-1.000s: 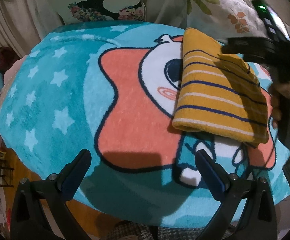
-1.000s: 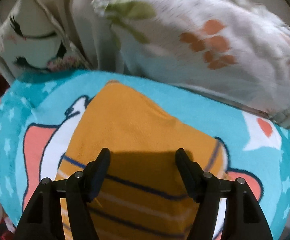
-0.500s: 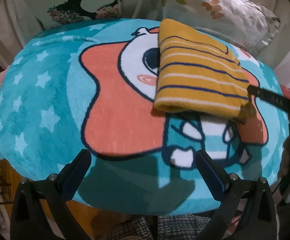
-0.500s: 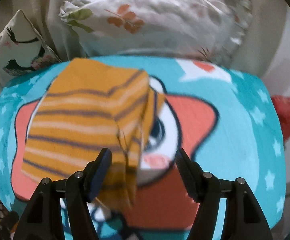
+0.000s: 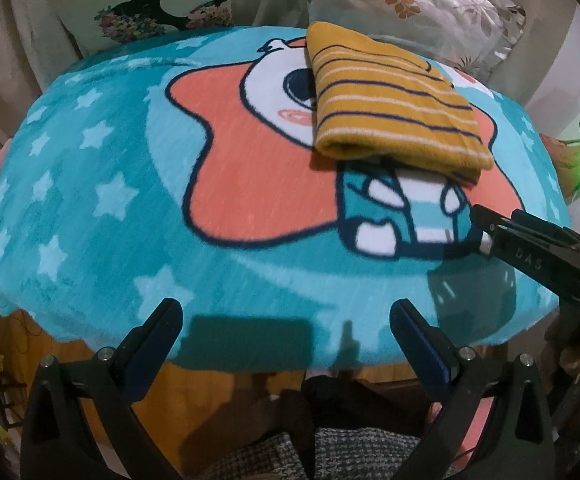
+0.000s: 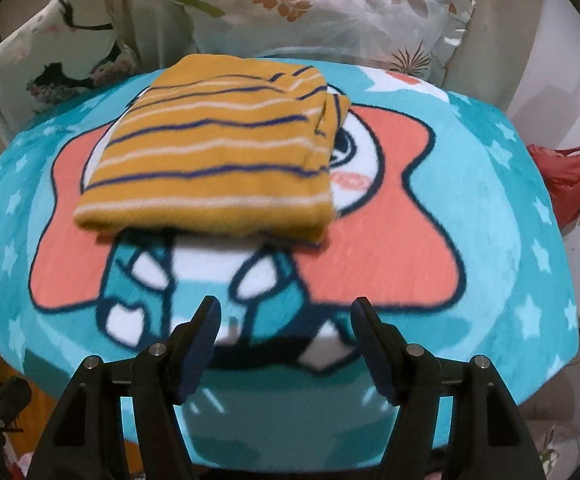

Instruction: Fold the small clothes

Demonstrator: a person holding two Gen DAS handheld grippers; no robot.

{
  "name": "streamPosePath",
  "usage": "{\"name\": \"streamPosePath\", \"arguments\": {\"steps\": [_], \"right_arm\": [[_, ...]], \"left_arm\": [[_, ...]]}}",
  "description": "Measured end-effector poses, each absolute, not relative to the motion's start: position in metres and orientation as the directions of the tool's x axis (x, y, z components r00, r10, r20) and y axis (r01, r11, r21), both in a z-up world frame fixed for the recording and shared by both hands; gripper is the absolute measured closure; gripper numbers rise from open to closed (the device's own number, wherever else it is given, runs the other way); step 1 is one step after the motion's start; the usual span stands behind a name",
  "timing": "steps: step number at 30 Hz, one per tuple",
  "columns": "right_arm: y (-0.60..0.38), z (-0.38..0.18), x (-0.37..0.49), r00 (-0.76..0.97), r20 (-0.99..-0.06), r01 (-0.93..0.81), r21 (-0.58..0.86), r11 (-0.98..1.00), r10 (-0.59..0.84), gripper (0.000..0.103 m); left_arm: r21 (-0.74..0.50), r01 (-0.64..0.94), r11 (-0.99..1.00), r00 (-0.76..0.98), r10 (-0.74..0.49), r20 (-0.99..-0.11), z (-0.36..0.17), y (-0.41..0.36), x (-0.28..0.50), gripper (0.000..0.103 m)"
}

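Note:
A mustard-yellow garment with navy and white stripes [image 5: 390, 108] lies folded into a flat rectangle on the far part of a turquoise cartoon blanket [image 5: 89, 200]. It also shows in the right wrist view [image 6: 217, 156]. My left gripper [image 5: 285, 320] is open and empty, low over the blanket's near edge. My right gripper [image 6: 285, 320] is open and empty, just short of the garment over the blanket's near part. It also shows at the right of the left wrist view [image 5: 486, 228], to the right of the garment and nearer than it.
Floral pillows [image 6: 322, 4] and a bird-print pillow [image 6: 57, 48] stand behind the blanket. A red bag [image 6: 570, 176] lies off the right side. A wooden edge [image 5: 229, 376] shows below the blanket's near hem.
Both grippers have pulled back toward the blanket's near edge. The right gripper, which was directly over the garment, is now clear of it. The folded garment lies still.

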State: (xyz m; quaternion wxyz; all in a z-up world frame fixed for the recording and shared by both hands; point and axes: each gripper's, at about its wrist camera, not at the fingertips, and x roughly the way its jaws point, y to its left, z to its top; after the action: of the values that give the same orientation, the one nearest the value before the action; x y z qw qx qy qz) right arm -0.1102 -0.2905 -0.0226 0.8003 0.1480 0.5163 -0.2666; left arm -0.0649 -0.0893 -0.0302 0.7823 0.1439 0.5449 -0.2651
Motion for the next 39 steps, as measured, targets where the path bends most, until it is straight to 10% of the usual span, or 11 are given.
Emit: {"name": "streamPosePath", "arguments": {"steps": [39], "right_arm": [[-0.199,-0.016,-0.16,0.34,-0.895,0.579,-0.043,0.814,-0.288,0.03]], "left_arm": [[-0.086,0.586,0.806,0.246,-0.279,-0.928,-0.037,-0.032,-0.105,0.0]]}}
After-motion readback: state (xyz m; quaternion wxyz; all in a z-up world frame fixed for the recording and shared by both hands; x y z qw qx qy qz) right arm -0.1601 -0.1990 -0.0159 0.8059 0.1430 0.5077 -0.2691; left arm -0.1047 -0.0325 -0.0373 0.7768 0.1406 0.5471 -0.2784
